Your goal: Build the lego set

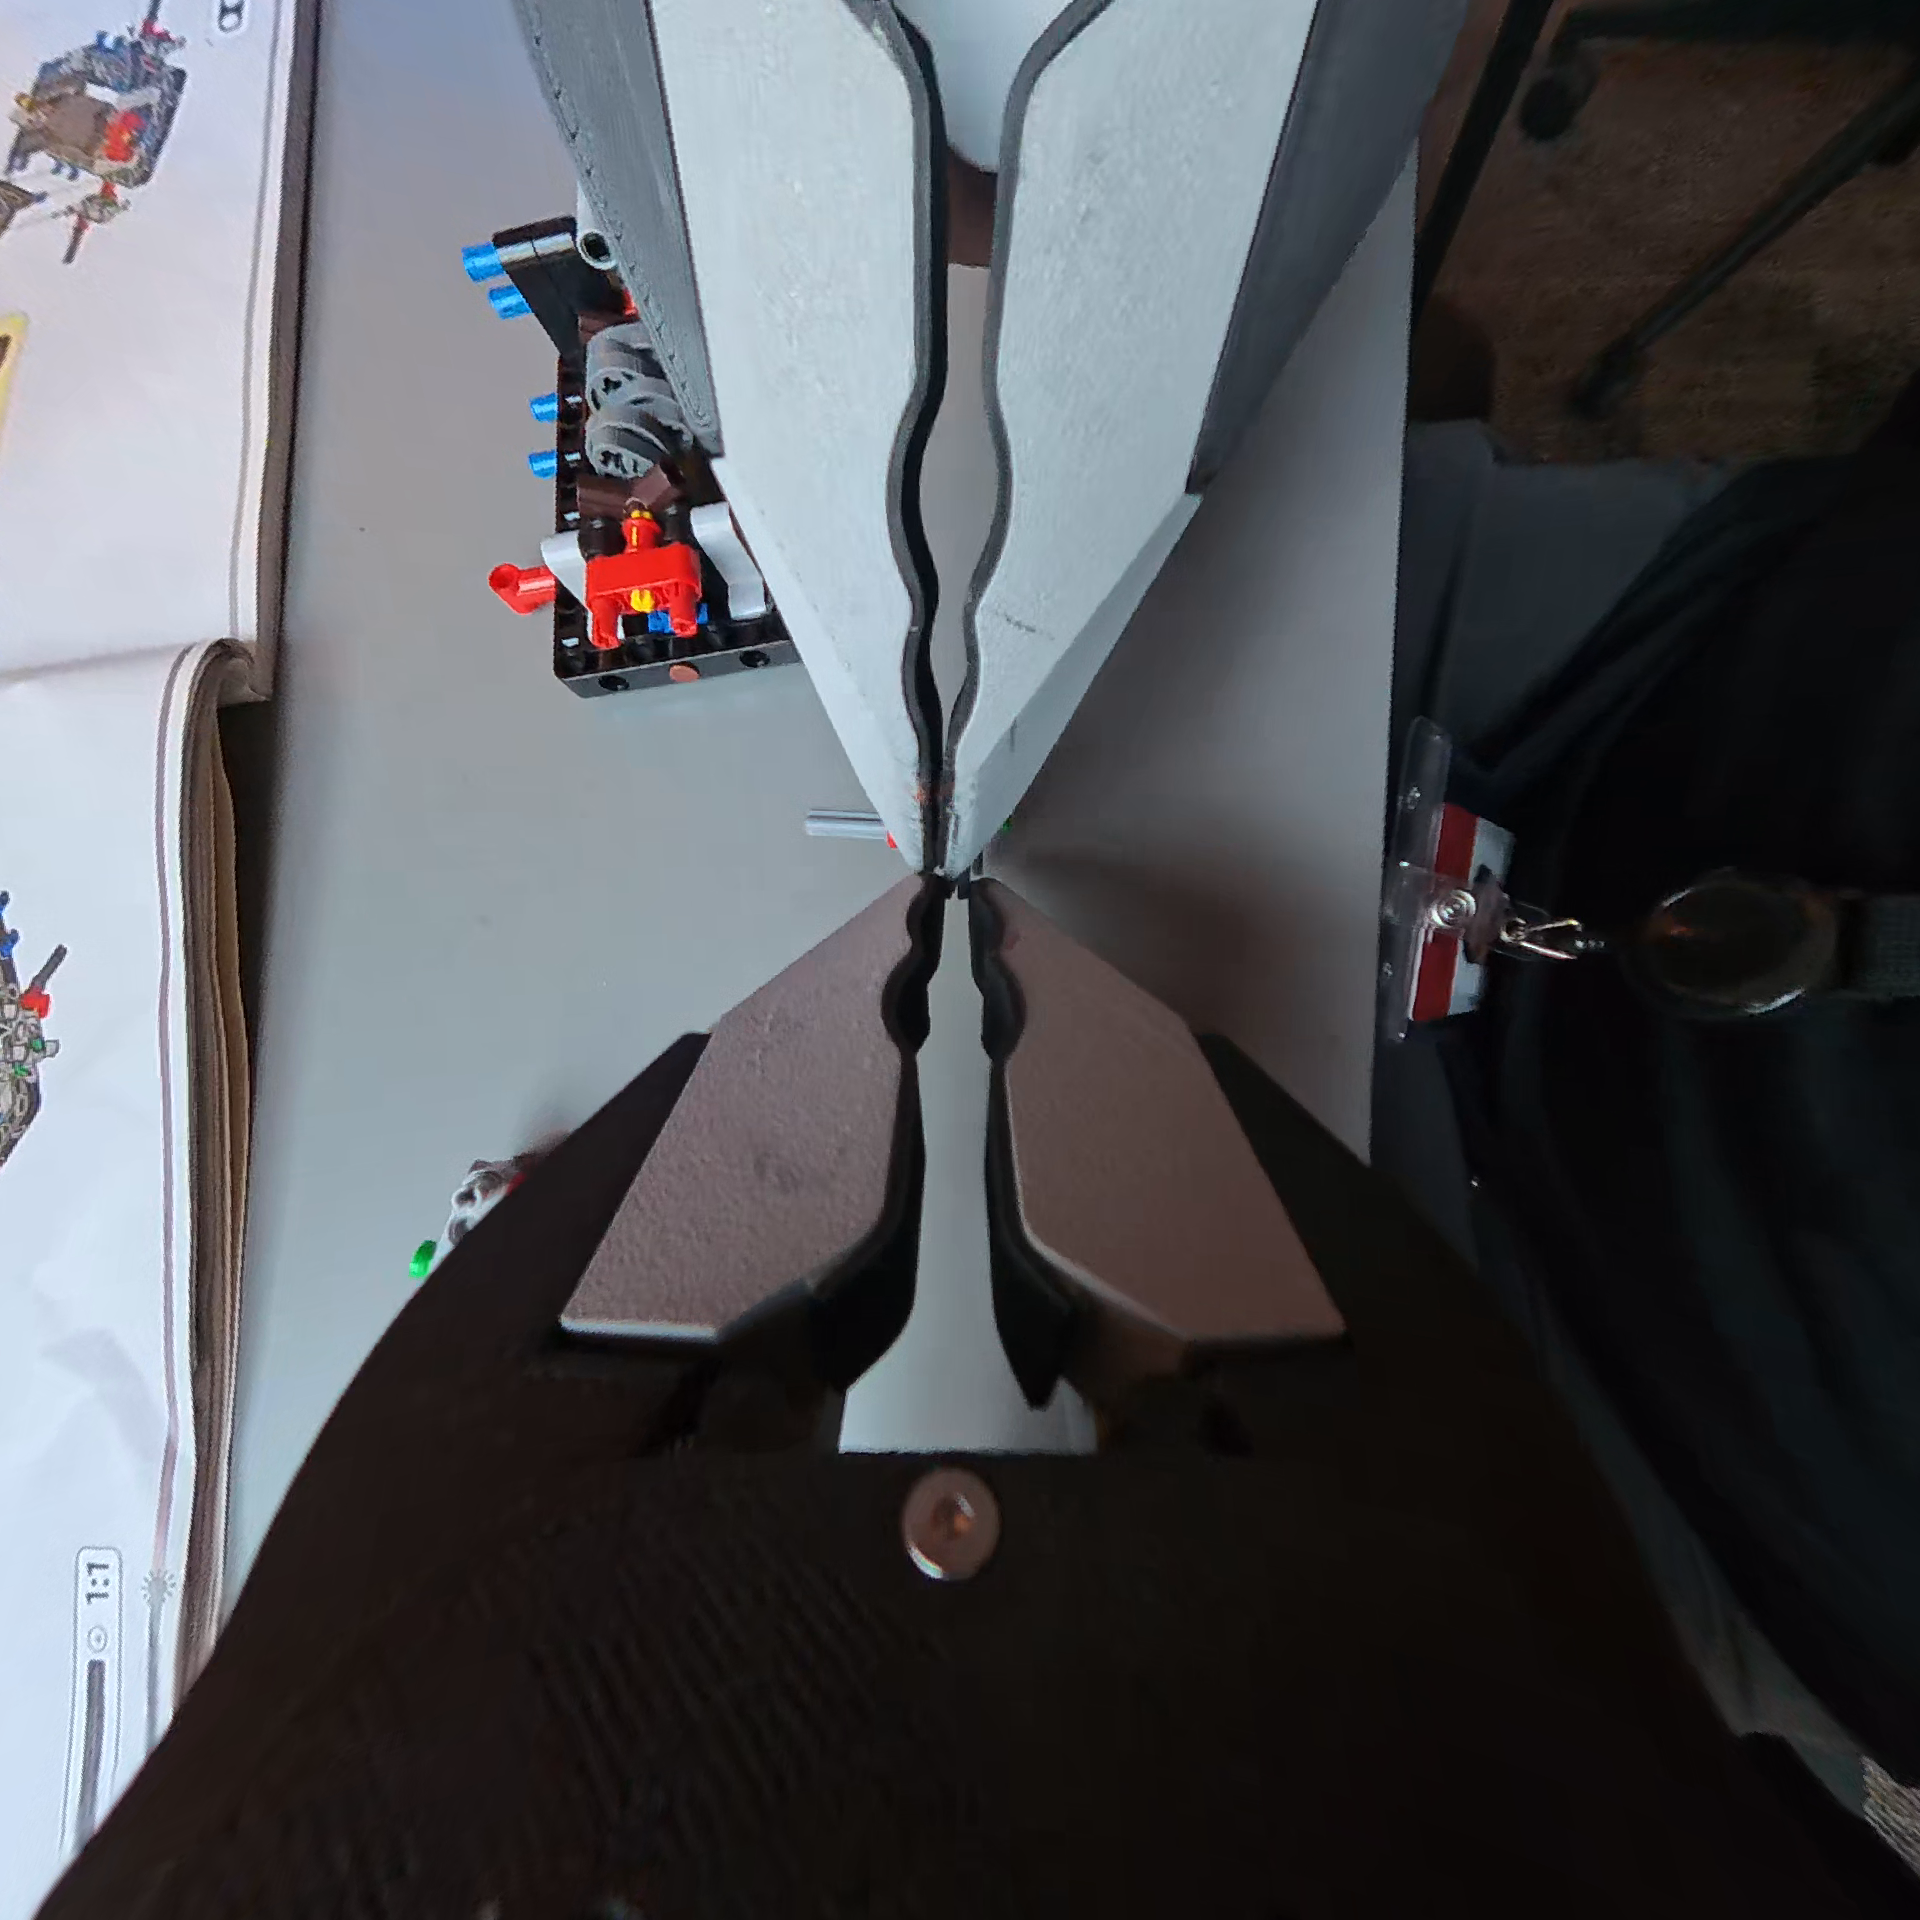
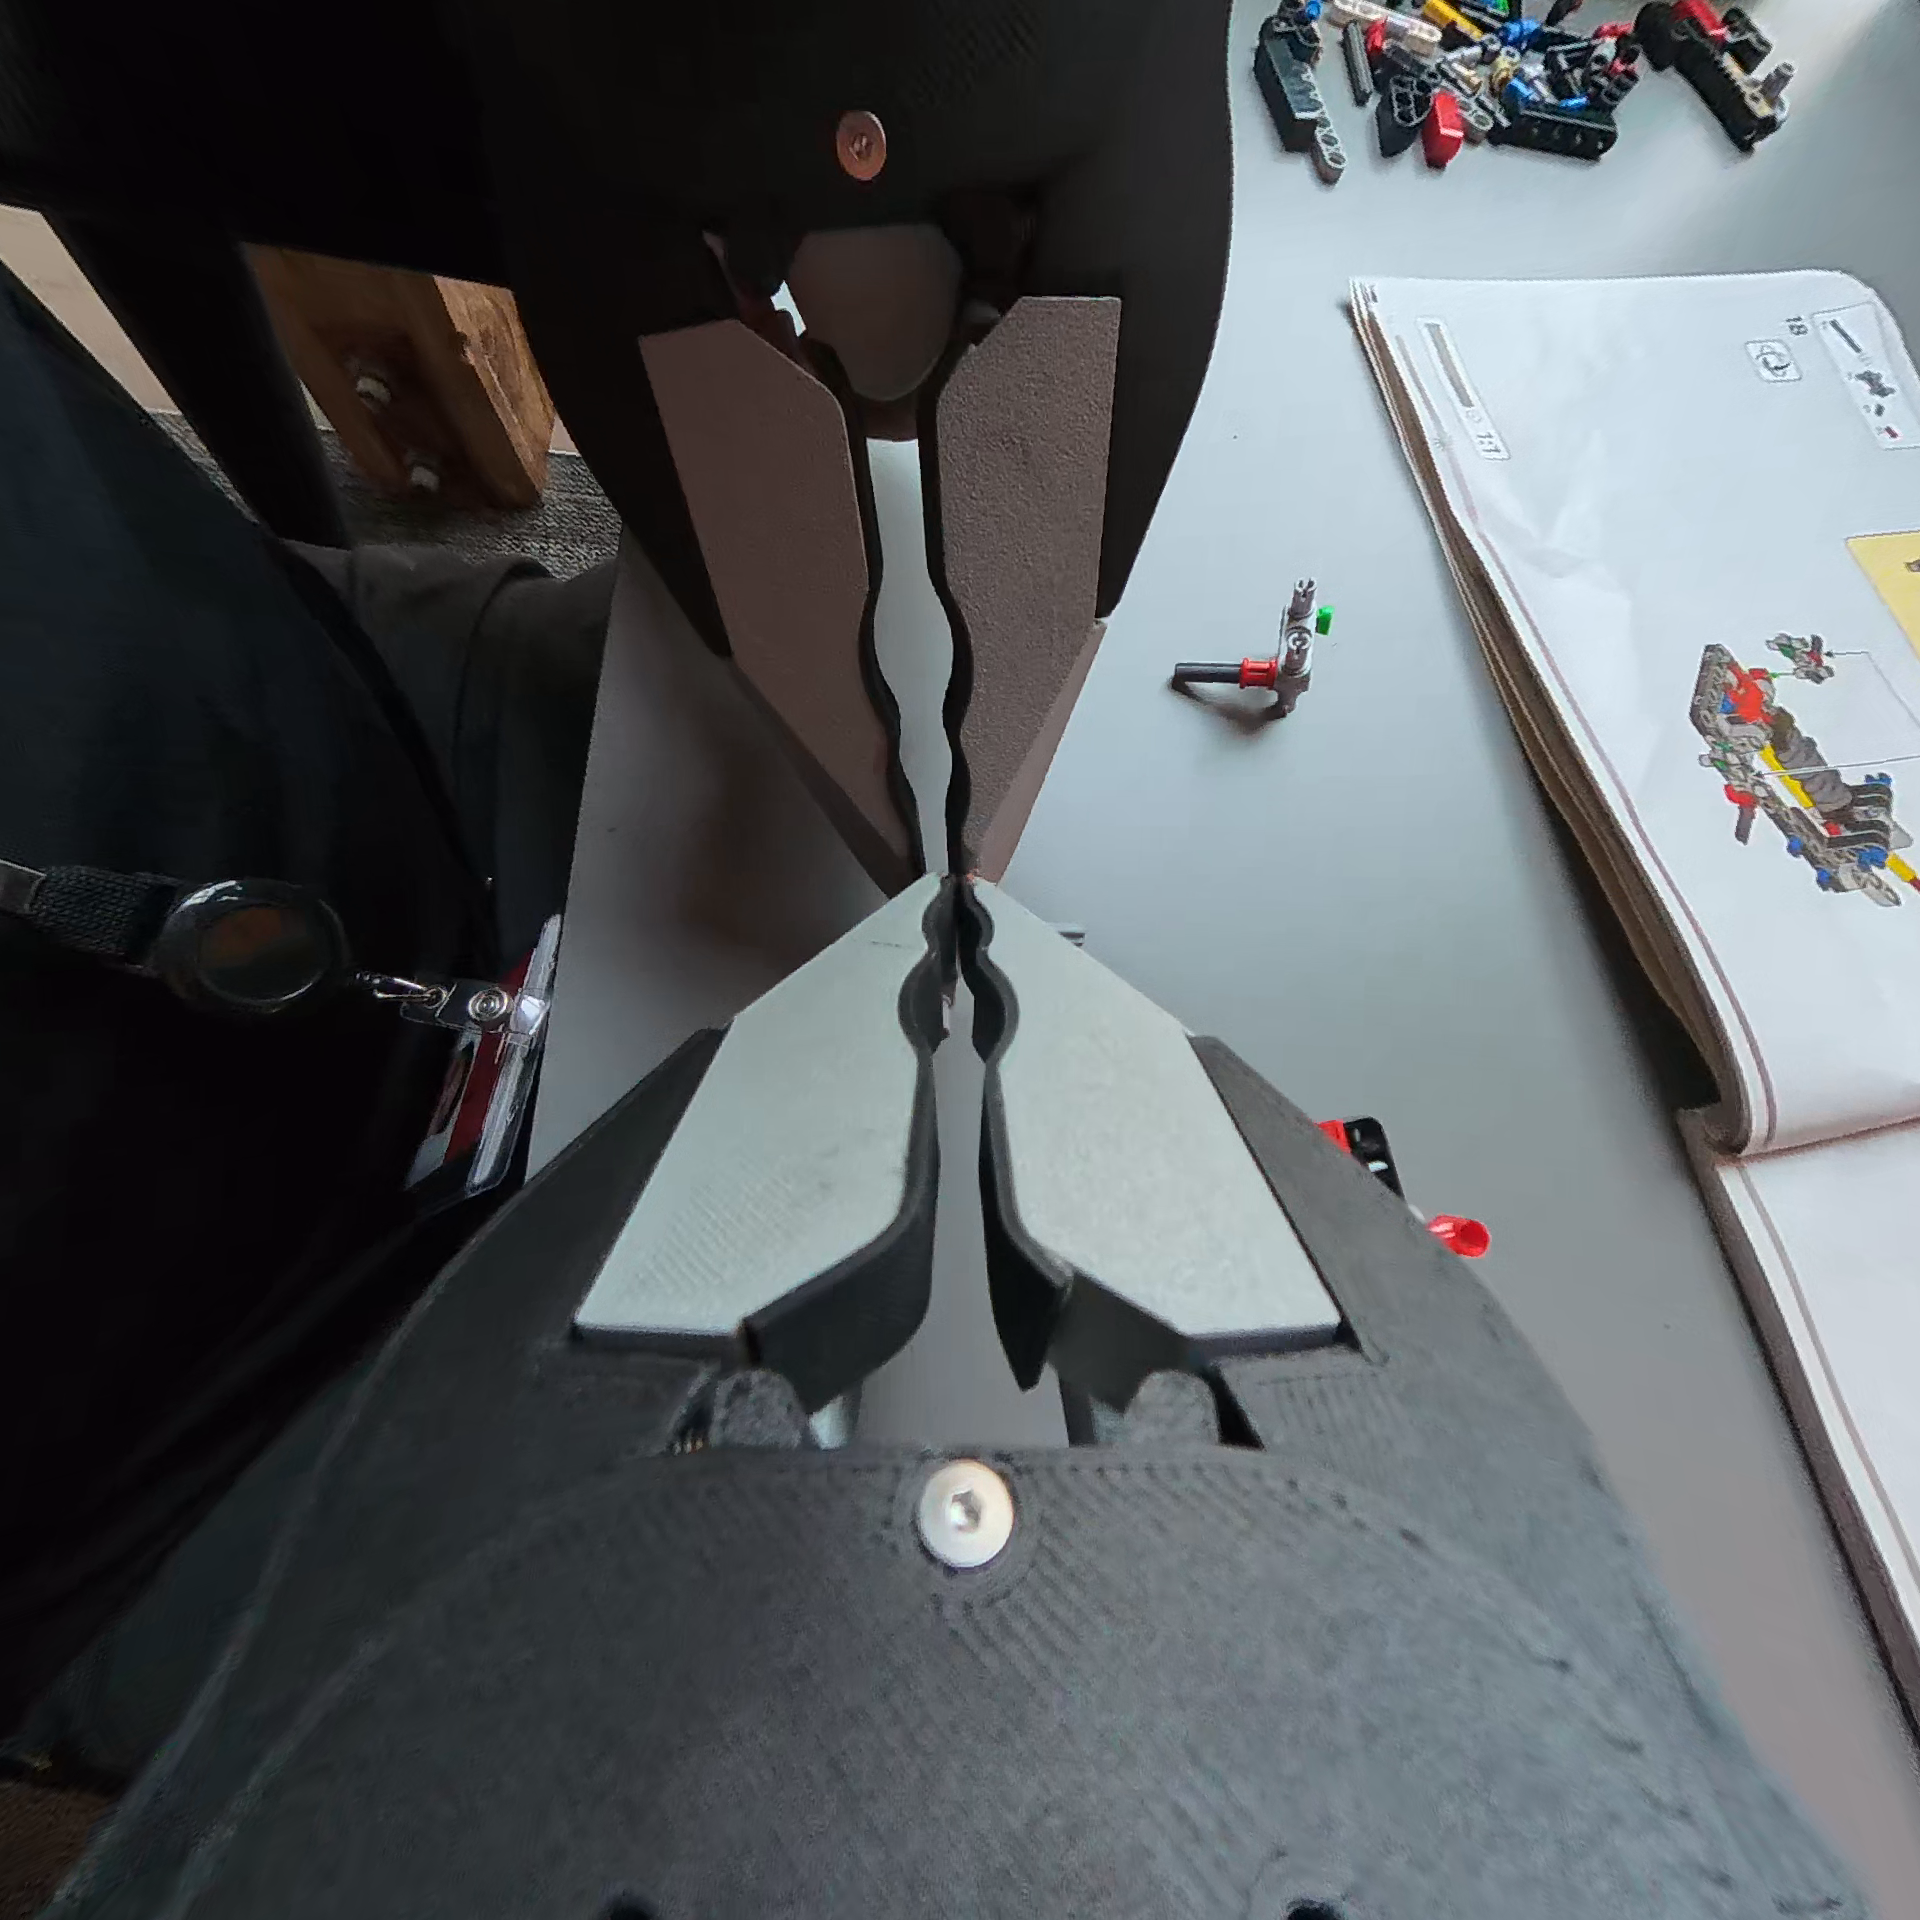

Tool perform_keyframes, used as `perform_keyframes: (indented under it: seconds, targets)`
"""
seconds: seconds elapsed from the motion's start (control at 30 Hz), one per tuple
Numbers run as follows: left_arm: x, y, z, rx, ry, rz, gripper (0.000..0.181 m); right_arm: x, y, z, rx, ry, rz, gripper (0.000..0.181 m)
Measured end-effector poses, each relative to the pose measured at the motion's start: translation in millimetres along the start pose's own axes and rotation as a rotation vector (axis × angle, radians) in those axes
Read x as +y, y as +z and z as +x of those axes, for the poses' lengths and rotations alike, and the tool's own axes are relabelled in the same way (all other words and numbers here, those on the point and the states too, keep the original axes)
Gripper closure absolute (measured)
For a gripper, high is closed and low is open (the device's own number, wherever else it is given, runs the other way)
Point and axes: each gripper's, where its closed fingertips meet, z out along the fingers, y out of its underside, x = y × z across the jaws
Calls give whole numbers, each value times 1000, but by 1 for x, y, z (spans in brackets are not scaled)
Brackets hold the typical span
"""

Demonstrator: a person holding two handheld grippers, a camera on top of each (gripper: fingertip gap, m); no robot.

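Note:
My two grippers meet tip to tip above the grey table (image 1: 520, 935). My left gripper (image 1: 943, 885) has brownish fingers and is shut. My right gripper (image 2: 951, 885) has light grey fingers (image 1: 831, 416) and is shut. A small lego piece (image 1: 844, 826) is pinched where the tips meet: a grey pin sticks out to one side, with a bit of red and green beside the tips. A thin part shows between the right pads (image 2: 948, 1003). The partly built black lego frame (image 1: 644, 499), with blue pins, grey gears and a red part, lies behind the right fingers.
An open instruction booklet (image 2: 1662, 675) lies along the table's side (image 1: 104, 623). A small grey, red and green sub-assembly (image 2: 1286, 665) lies loose. A pile of loose pieces (image 2: 1507, 73) sits at the far corner. A person in dark clothes with a badge (image 1: 1444, 914) sits at the table edge. Left and right tips are no more than a few centimetres apart.

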Motion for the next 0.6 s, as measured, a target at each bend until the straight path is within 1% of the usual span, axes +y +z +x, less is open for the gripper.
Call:
perform_keyframes:
  seconds: [0.13, 0.3, 0.37, 0.47, 0.6]
  targets:
    - [1, -1, 2, 24, -10, 3, 179, 5, 2, 4, 11, 11, -15, 181]
    - [5, -3, -3, 19, -29, -9, 178, 2, -1, 2, -13, 22, 4, 181]
    - [6, -3, -4, 13, -29, -17, 178, 2, 0, 3, -7, 23, -3, 173]
    - [11, -2, -7, -12, -14, -46, 179, 8, 1, 6, 27, -10, -45, 173]
    - [12, 1, -6, -14, -4, -65, 179, 3, 0, 2, 13, -9, -26, 172]
